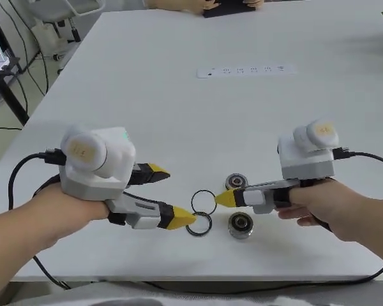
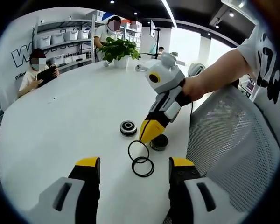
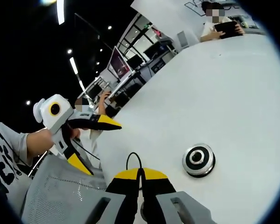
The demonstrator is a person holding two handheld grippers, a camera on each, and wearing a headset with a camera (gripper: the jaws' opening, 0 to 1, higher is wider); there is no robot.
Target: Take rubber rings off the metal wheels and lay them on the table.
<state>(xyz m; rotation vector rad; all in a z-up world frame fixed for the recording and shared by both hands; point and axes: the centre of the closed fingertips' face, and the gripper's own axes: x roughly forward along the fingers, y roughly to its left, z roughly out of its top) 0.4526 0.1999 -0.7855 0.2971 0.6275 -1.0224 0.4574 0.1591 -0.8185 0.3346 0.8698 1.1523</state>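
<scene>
- two rubber rings are off: a flat ring (image 1: 198, 234) lies on the desk (image 1: 179, 115), and a held ring (image 1: 203, 190) sits just beside it.
- right gripper (image 1: 225, 199): fingers pressed together, pinching the held ring's edge.
- left gripper (image 1: 169, 194): fingers spread, holding nothing, near the flat ring.
- two metal wheels (image 1: 236, 182) (image 1: 240, 225) stand close by.
- step judged: laying down the second ring. next the right fingers must open and draw clear without dragging it.

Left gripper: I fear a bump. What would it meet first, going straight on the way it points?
Probably the nearer rubber ring, lying flat just ahead between the open jaws. Behind it is the farther rubber ring, held by the right gripper. Depth is uncertain.
</scene>
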